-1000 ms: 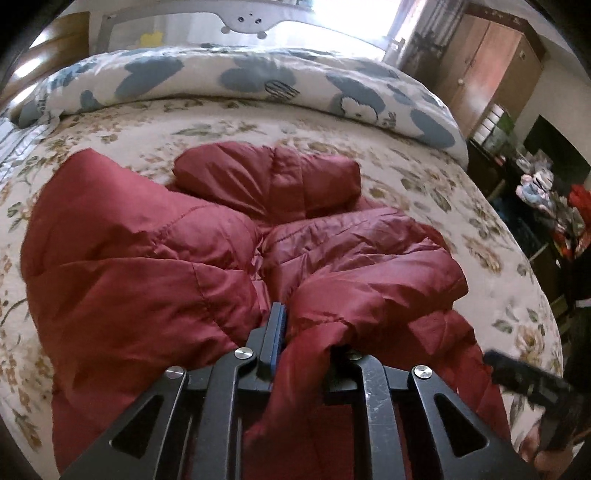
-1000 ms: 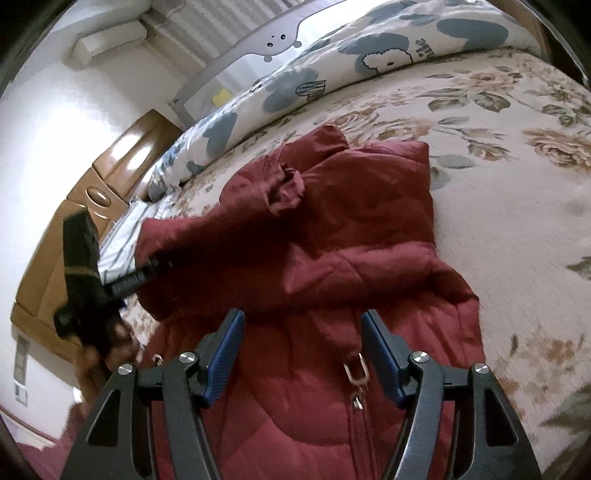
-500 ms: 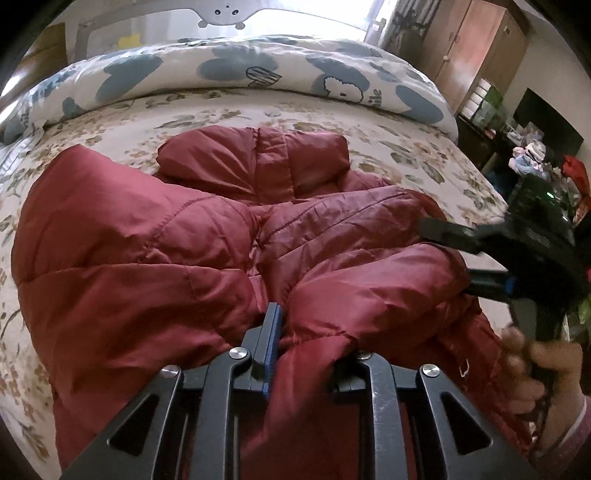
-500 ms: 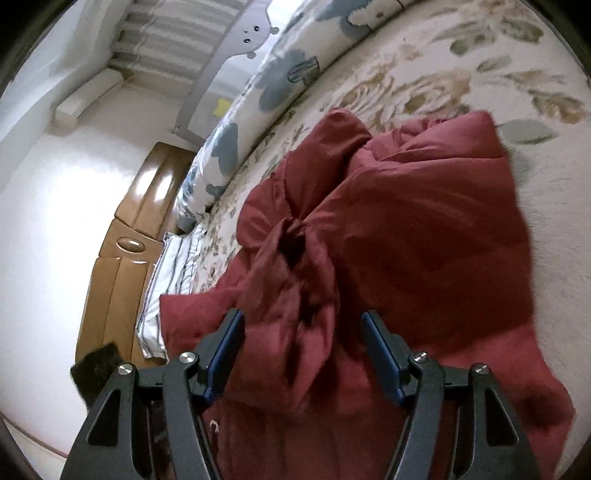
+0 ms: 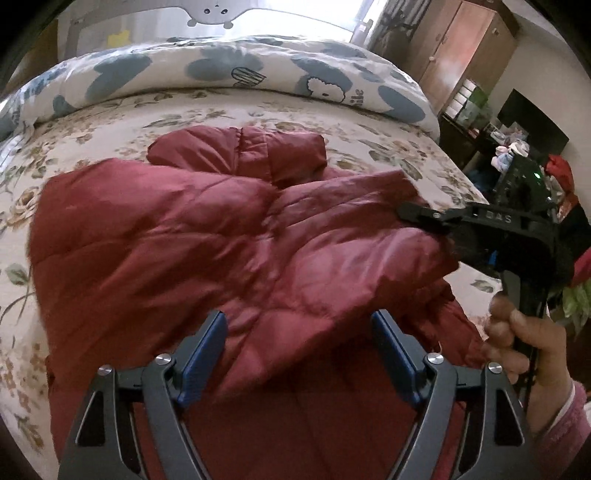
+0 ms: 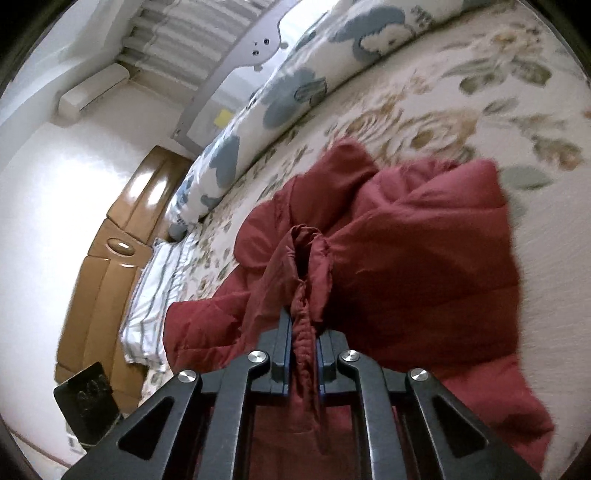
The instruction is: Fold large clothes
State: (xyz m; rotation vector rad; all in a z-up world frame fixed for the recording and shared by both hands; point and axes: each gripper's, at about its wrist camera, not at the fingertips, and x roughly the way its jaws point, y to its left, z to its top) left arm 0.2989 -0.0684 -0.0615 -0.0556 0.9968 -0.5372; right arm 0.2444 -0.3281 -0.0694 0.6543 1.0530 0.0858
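A dark red quilted jacket lies spread on the flowered bed sheet, its hood at the far side. My left gripper hangs over the jacket's near part; its jaws are opening, the blue pads stand wide apart and press on nothing, with loose red fabric lying between and below them. In the right wrist view my right gripper is shut on a bunched fold of the red jacket. The left wrist view shows that right gripper at the jacket's right edge, held by a hand in a pink sleeve.
A rolled blue-and-white duvet lies along the far side of the bed under a grey bed rail. A wooden headboard and a striped pillow are at the left. A wardrobe and cluttered shelves stand at the right.
My left gripper let go of the jacket fold and its jaws spread wide. My right gripper moved in over the jacket's right side and shut on a fold there.
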